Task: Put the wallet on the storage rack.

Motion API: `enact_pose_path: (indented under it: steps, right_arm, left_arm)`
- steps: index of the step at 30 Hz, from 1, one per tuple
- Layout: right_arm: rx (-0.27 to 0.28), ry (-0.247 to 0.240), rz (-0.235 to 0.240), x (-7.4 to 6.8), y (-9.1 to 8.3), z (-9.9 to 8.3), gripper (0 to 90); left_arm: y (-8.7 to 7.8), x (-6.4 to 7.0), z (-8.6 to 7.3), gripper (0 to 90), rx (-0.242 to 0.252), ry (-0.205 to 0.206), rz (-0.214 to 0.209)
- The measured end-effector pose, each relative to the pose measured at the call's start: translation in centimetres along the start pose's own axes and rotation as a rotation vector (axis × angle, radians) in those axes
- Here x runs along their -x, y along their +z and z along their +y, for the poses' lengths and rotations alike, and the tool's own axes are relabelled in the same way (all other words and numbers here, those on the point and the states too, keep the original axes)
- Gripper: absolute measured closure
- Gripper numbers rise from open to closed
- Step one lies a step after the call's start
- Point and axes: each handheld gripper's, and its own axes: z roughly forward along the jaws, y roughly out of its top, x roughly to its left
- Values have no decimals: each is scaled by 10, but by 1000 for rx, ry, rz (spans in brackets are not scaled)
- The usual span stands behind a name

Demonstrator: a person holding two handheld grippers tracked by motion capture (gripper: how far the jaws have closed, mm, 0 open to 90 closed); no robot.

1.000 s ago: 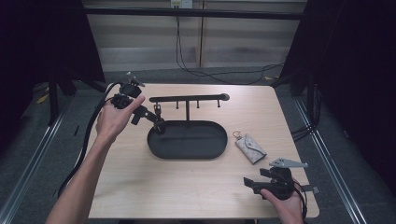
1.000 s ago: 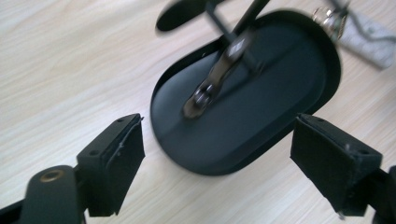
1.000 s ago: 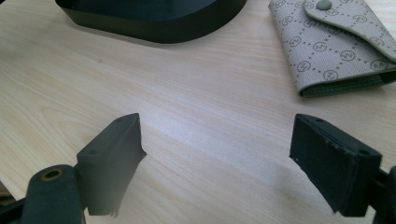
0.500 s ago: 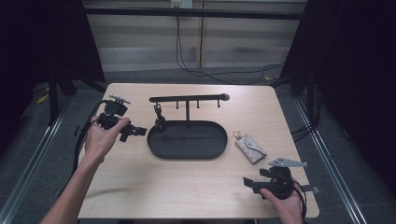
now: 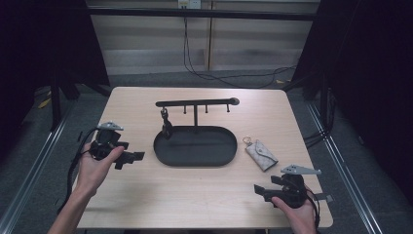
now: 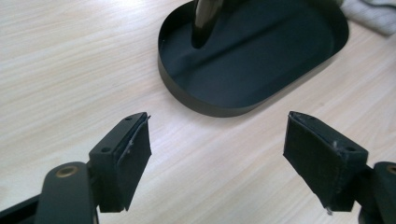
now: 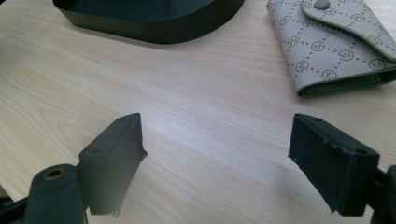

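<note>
A black oval tray point(image 5: 195, 146) with a T-shaped hook rack point(image 5: 195, 103) stands mid-table; a small dark item point(image 5: 166, 127) hangs from the rack's left hook down to the tray point(image 6: 261, 88). A grey patterned key pouch point(image 5: 261, 155) with a ring lies right of the tray, and its snap flap faces up in the right gripper view point(image 7: 336, 42). My left gripper point(image 5: 134, 157) is open over bare wood left of the tray, jaws point(image 6: 217, 154) wide apart and empty. My right gripper point(image 5: 260, 190) is open near the front right edge, empty point(image 7: 215, 158), short of the pouch.
The wooden table point(image 5: 204, 200) ends close behind both hands at the front. Cables trail from each gripper, the left one point(image 5: 73, 170) looping off the table's left side. Dark floor and metal rails surround the table.
My left hand has drawn back from the rack's left hook toward the front left, leaving the small dark item hanging there. The right gripper has stayed put.
</note>
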Motion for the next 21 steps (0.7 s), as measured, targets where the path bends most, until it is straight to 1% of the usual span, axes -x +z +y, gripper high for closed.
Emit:
enact_pose_path:
  steps: [2,4,6,7,8,10,12,13,15,17,19,20,21]
  right_arm:
    - [3,2,-1,0,0,0,178]
    - [5,3,-3,0,-1,0,180]
    - [8,-1,-4,0,-1,0,183]
    - [10,-2,-1,0,-1,0,183]
    - [11,-2,5,0,-1,0,183]
    - [8,-4,1,0,0,1,180]
    - [8,-4,2,0,0,1,180]
    - [14,-6,6,0,-1,1,177]
    - [14,-6,8,1,-1,1,174]
    - [10,0,9,1,-1,2,169]
    - [8,-10,-2,1,-2,4,169]
    - [7,-15,-1,1,-2,5,169]
    - [9,-15,-1,0,-2,6,169]
  left_arm:
    - [-5,0,-7,228,27,1,17]
    - [-8,-1,-14,227,47,-2,3]
    - [-9,1,-23,228,72,-13,4]
    - [-9,1,-27,227,67,-17,7]
    - [-8,2,-31,227,71,-27,23]
    - [-7,2,-38,223,72,-27,0]
    - [-5,5,-44,222,85,-19,12]
    - [-5,7,-47,219,90,-13,7]
    - [-5,11,-52,219,69,10,12]
    - [-7,15,-58,220,67,31,27]
    - [-10,16,-66,220,74,26,11]
    - [-11,15,-71,220,85,17,13]
    - [-12,14,-76,220,101,-2,3]
